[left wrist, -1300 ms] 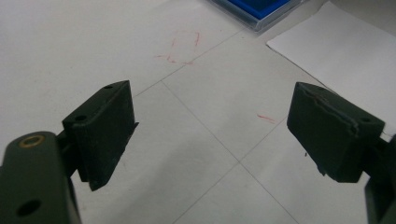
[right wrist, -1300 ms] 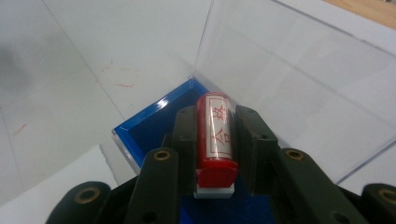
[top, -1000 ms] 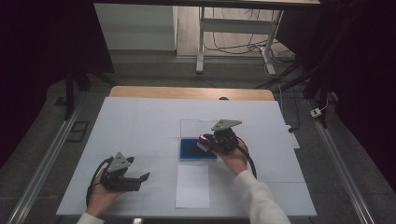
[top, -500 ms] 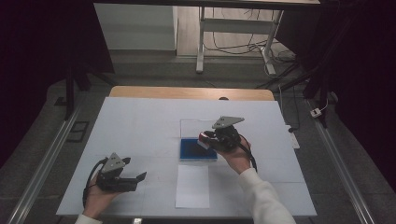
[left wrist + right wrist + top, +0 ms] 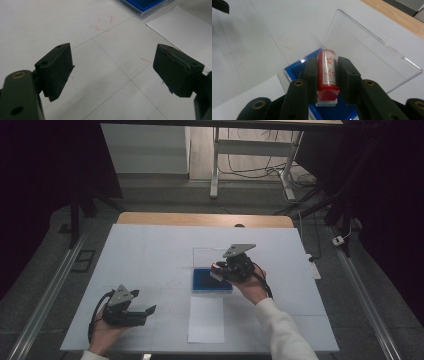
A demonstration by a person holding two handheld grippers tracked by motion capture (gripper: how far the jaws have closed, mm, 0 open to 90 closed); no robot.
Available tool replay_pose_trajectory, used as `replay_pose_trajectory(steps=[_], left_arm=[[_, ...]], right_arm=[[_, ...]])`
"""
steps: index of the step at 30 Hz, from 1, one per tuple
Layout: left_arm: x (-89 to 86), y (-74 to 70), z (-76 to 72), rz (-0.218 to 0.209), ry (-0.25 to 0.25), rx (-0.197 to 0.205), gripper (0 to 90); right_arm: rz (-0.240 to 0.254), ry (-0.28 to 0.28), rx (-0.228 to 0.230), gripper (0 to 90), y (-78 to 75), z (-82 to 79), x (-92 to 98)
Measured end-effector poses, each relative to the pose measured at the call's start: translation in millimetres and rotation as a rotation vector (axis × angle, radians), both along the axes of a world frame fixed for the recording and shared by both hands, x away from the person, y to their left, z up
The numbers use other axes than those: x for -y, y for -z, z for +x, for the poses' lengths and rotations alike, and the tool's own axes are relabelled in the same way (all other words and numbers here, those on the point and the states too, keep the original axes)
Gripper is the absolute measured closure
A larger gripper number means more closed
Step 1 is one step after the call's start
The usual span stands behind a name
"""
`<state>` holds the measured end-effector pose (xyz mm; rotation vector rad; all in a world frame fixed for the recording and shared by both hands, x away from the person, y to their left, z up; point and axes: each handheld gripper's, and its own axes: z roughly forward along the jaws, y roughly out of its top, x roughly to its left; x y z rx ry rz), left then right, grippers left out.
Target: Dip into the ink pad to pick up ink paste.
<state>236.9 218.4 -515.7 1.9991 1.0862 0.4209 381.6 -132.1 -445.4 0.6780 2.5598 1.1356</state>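
Note:
My right gripper (image 5: 327, 65) is shut on a red stamp (image 5: 327, 72) with a clear base and red characters on its side. It holds the stamp just above a blue ink pad (image 5: 212, 281) in a clear case, whose lid (image 5: 364, 50) stands open behind it. In the high view the right gripper (image 5: 219, 270) hovers over the pad's right part. My left gripper (image 5: 150, 311) rests low at the table's front left, its jaws wide apart, and the fingers (image 5: 57, 68) have nothing between them. The left gripper (image 5: 112, 72) points at bare white tabletop.
A white sheet of paper (image 5: 206, 319) lies in front of the ink pad (image 5: 145, 4), near the table's front edge. Faint red marks (image 5: 102, 23) dot the white table cover (image 5: 150, 255). A wooden strip runs along the far edge.
The right gripper has lifted slightly and shifted a little with the stamp in it. The left hand has stayed at the front left.

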Motion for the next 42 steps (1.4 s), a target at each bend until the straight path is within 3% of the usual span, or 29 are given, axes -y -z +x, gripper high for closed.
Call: replay_pose_trajectory(steps=[8, 12, 17, 24, 36, 42], left_arm=[[-0.6, 0.6, -0.1, 0.004, -0.002, -0.004, 16.5], [-0.1, 1.1, 0.0, 0.006, -0.001, -0.009, 16.5], [-0.2, 0.9, -0.1, 0.008, -0.002, -0.006, 16.5], [-1.1, 1.3, 0.1, 0.007, -0.005, -0.01, 16.5], [-2.6, 1.8, -0.9, 0.006, -0.002, -0.014, 16.5], [-1.7, 1.9, -1.5, 0.015, 0.0, -0.011, 16.5]], right_arm=[[-0.043, 0.0, -0.023, 69.9, 11.7, 7.2, -4.9], [-0.026, 0.008, -0.028, 69.9, 13.9, 8.8, -6.3], [-0.057, 0.015, -0.036, 69.9, 19.9, 12.3, -8.0], [-0.042, 0.026, -0.059, 69.9, 30.6, 16.1, -9.7], [-0.022, 0.027, -0.044, 69.9, 37.7, 18.8, -13.4], [-0.049, 0.009, -0.034, 69.9, 37.7, 18.6, -13.3]])
